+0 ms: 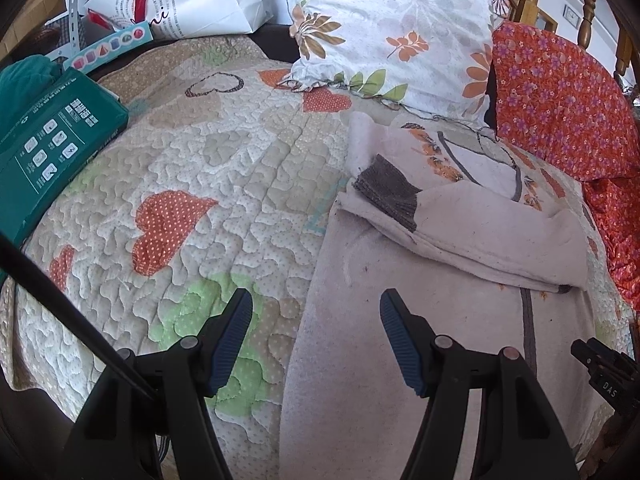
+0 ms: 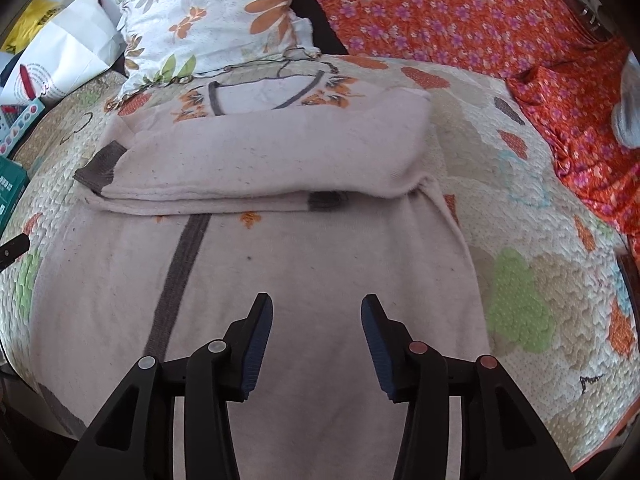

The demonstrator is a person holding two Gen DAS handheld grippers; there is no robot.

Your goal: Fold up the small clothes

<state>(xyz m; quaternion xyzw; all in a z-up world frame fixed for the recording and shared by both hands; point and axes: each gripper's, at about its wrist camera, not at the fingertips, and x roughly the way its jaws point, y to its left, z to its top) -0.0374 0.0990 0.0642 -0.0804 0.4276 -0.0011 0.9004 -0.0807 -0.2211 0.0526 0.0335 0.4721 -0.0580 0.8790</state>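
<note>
Hard to see the near end of things here: the bottom hem of the pale pink sweater (image 2: 304,264) was cut off behind the gripper bodies in both views, so no telling how it lay down there. Whether the pads actually touched the fabric or just hung over it, I couldn't tell from these angles either.

The right gripper (image 2: 317,340) had its jaws parted, roughly half open, nothing pinched between them, sitting over the lower middle of the sweater. The left gripper (image 1: 316,336) was open wider, also empty, straddling the sweater's left edge: one finger over the quilted bedspread (image 1: 192,184) with its orange hearts and green patches, the other over the pink knit. A bit of the right gripper poked in at the far right edge of the left wrist view.

The sweater itself lay flat on the bedspread, a grey stripe running down the front. Its sleeves were folded across the chest, with a dark grey cuff (image 2: 98,170) at the left end of the fold. Beyond that was the neckline with orange flower trim.

Further back, a floral pillow (image 1: 396,28) touched the collar area, an orange flowered cloth (image 2: 460,12) ran along the right, and a green box (image 1: 52,148) and a white paper bag (image 1: 192,0) sat off to the left, both partly cropped.
</note>
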